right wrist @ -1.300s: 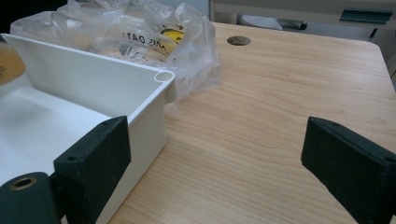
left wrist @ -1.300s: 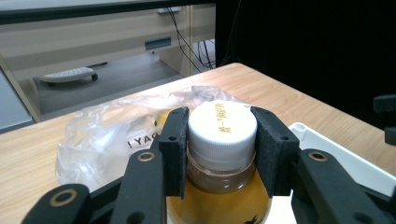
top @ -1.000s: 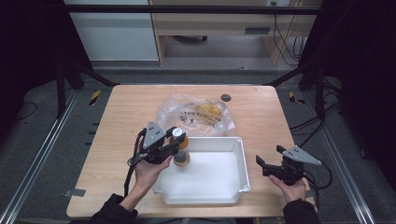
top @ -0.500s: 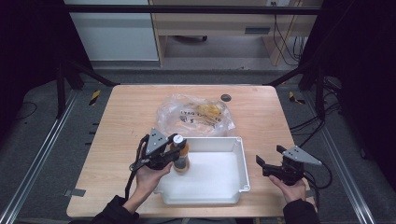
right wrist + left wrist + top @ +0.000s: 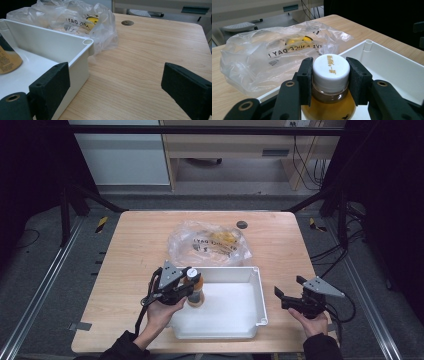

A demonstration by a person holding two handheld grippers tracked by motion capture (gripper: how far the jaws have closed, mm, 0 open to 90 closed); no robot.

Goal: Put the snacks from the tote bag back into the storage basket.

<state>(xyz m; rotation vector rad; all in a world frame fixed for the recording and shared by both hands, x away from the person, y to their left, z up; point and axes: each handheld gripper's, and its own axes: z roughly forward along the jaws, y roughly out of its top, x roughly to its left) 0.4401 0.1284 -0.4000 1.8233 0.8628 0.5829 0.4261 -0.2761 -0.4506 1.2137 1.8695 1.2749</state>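
A small bottle (image 5: 195,292) of amber liquid with a white cap (image 5: 331,65) stands upright at the left end of the white tray (image 5: 260,296). My left gripper (image 5: 191,280) is shut on its neck just under the cap, one black pad (image 5: 305,75) on each side. In the right gripper view the bottle's lower part (image 5: 7,60) rests low against the tray floor. My right gripper (image 5: 288,288) is open and holds nothing, hovering over bare table right of the tray; its jaws (image 5: 117,85) stand wide apart beside the tray's corner (image 5: 87,42).
A crumpled clear plastic bag (image 5: 210,242) with printed lettering and yellow contents lies just behind the tray, touching its far wall. A small dark disc (image 5: 242,224) sits on the wooden table (image 5: 130,245) near the far edge.
My left gripper has carried the bottle a little lower and nearer to the person, into the tray's left end. The right gripper has stayed put.
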